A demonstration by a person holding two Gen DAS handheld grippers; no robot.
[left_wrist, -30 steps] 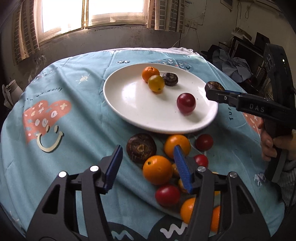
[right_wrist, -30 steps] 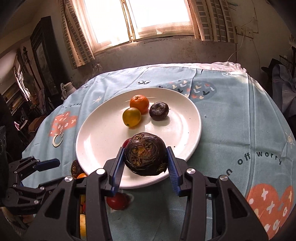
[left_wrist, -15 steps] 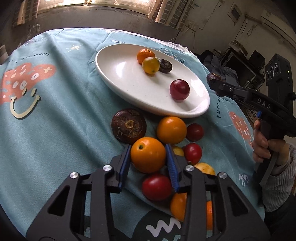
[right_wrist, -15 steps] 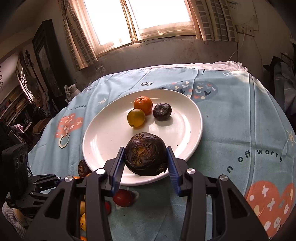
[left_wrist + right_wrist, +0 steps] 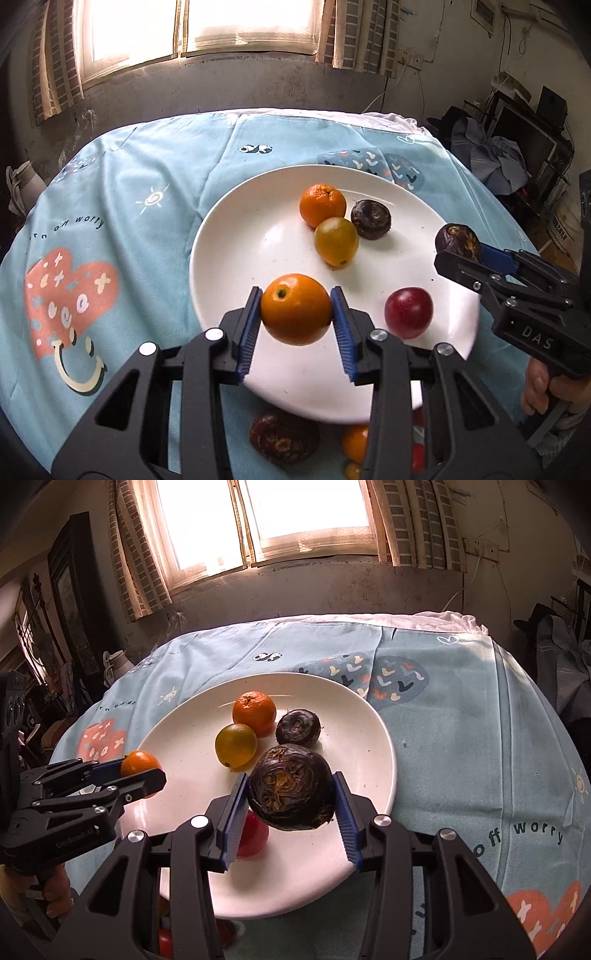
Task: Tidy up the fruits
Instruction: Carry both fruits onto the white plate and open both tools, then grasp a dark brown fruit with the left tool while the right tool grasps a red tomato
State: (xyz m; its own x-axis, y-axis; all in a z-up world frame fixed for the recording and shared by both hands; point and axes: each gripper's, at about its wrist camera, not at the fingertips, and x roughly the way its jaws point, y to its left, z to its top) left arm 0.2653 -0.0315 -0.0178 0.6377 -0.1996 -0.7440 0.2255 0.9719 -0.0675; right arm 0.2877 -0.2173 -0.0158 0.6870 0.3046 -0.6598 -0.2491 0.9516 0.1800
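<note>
A white plate [image 5: 240,236] on the blue tablecloth holds a mandarin [image 5: 322,205], a yellow-green fruit [image 5: 336,242], a small dark fruit [image 5: 370,224] and a red fruit [image 5: 408,313]. My left gripper [image 5: 296,317] is shut on an orange [image 5: 296,309], held above the plate's near part. In the right wrist view the left gripper [image 5: 142,766] hangs over the plate's left rim [image 5: 155,738]. My right gripper [image 5: 291,801] holds a large dark brown fruit [image 5: 291,786] above the plate. Its jaws are opening, with the fruit still touching both pads.
Loose fruit lies on the cloth in front of the plate: a dark one [image 5: 284,437], an orange one [image 5: 354,441] and a red one [image 5: 417,454], partly hidden by my left gripper. A person's hand [image 5: 554,391] grips the right handle. Clutter [image 5: 517,147] stands beyond the table's right edge.
My left gripper shut on an orange in the loose pile and lifted it over the plate. My right gripper carried the dark fruit a little further over the plate.
</note>
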